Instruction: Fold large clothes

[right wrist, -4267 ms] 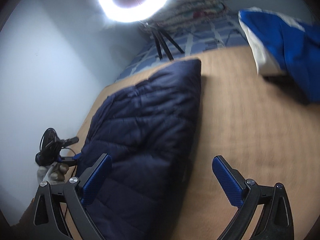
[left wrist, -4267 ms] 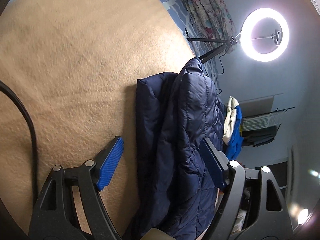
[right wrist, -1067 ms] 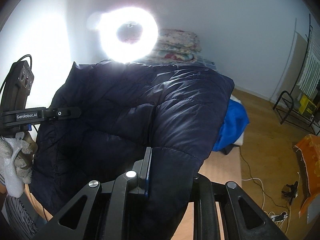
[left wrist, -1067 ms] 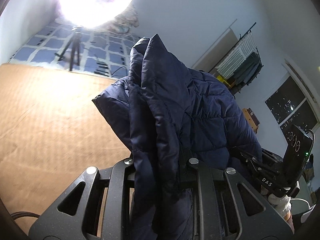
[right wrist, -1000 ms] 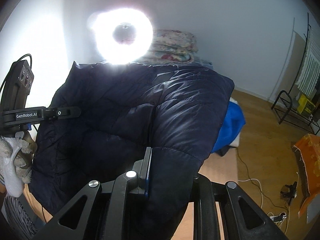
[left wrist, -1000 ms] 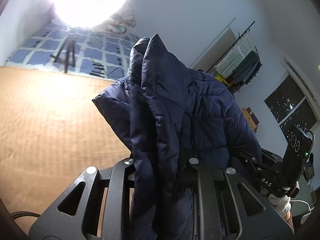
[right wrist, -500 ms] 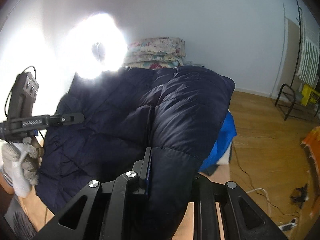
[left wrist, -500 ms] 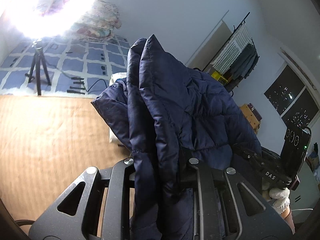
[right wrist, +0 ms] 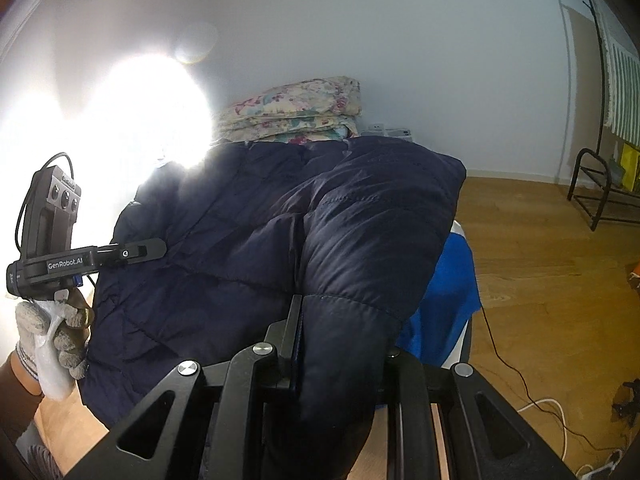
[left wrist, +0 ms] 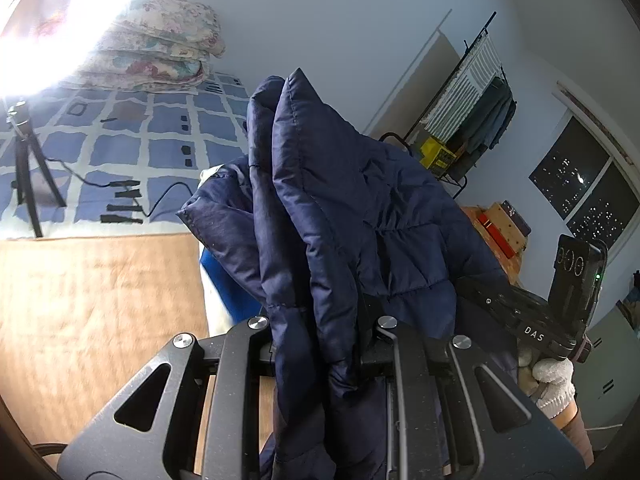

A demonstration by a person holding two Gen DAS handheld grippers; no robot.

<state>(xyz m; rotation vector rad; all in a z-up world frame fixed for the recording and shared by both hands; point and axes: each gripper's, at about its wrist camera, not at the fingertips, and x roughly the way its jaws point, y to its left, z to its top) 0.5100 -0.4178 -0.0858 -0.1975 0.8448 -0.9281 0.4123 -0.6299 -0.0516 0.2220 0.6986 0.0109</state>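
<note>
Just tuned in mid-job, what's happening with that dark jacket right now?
A person holds a gripper in each gloved hand, and both are clamped on the navy puffer jacket. The left gripper pinches a bunched edge; the right gripper grips another fold, so the jacket hangs lifted between them above the tan mat. A blue garment lies underneath, beyond it.

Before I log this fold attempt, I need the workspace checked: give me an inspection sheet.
Surface: tan mat, bare where visible.
Job's things: navy puffer jacket lifted, bunched.
Clutter: blue-and-white garment beneath the jacket.
Grippers: left gripper and right gripper both clamp jacket fabric.
Cables: black cord on wooden floor; white cord nearby.
Surroundings: floral bedding, checked rug, drying rack, glaring lamp.
</note>
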